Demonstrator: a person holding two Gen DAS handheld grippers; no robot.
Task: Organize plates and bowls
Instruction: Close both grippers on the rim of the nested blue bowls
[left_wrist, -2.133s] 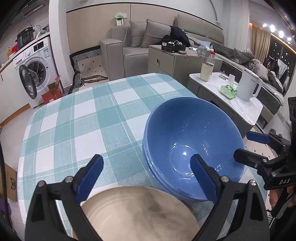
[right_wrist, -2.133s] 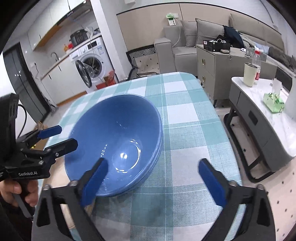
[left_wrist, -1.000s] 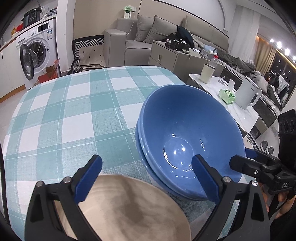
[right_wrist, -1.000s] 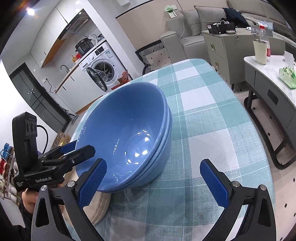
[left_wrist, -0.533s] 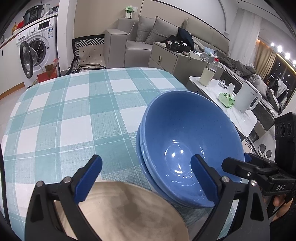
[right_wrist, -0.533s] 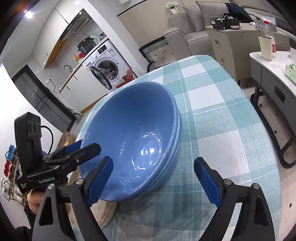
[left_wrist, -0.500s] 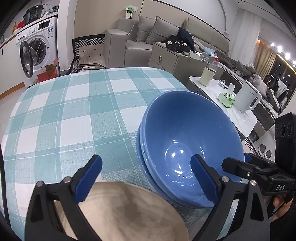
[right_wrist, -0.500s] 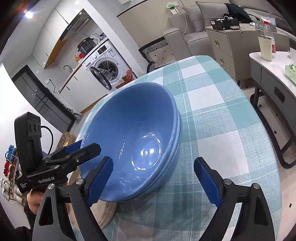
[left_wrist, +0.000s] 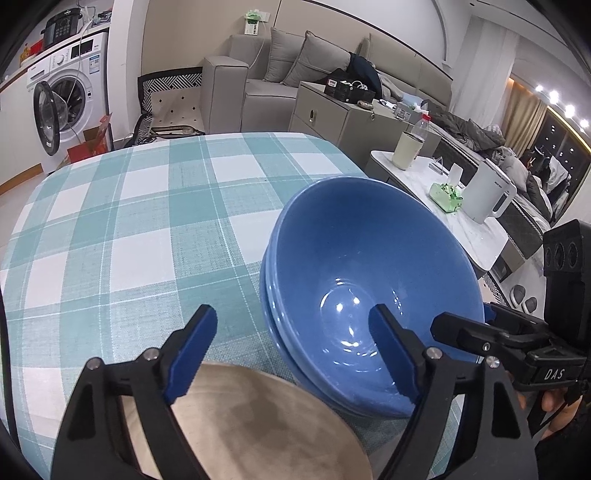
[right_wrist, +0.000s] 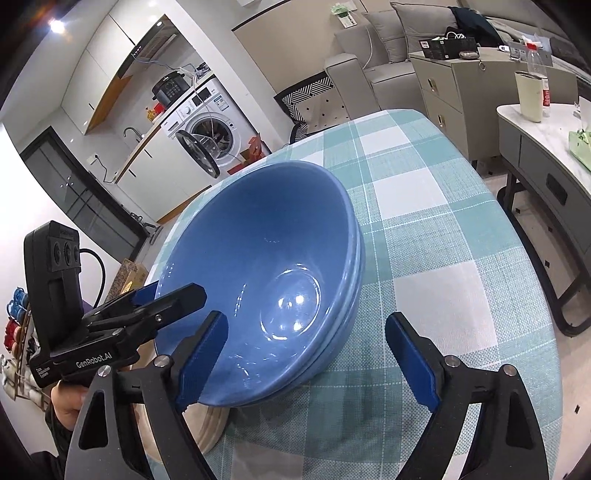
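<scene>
Nested blue bowls sit on the teal checked tablecloth; they also show in the right wrist view. A beige plate lies at the near edge, touching the bowls, and shows under their rim in the right wrist view. My left gripper is open, one finger over the plate, the other over the bowl's near rim. My right gripper is open around the bowls' near right side. Each gripper shows in the other's view, at the bowl's rim.
A white side table with a kettle, a cup and a green tissue pack stands right of the dining table. A grey cabinet and sofa stand behind. A washing machine with an open door stands far left.
Both grippers have come closer to the bowls and a little lower. The bowls and the plate have stayed in place.
</scene>
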